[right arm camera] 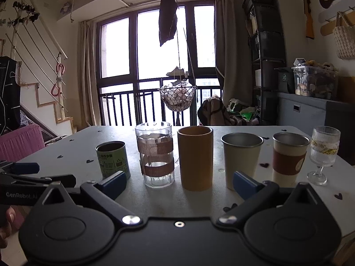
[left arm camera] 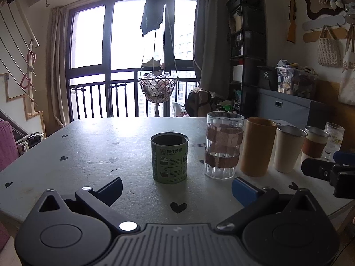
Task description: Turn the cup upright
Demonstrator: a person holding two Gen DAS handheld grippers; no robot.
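While both grippers' jaws gape empty, green cup [left arm camera: 170, 157] stands upright, seemingly empty.

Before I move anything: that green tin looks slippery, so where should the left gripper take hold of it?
Probably across the green tin's straight side wall, around mid-height, coming in level from the near side. It stands upright, mouth up, directly ahead of the open left gripper, with bare table on its left. The taped glass stands apart on its right, so keep that finger close to the tin.

table [right arm camera: 66, 153] | row left→right: tin [right arm camera: 113, 159], tumbler [right arm camera: 156, 155], cylinder cup [right arm camera: 195, 157], steel cups, goblet [right arm camera: 324, 153]
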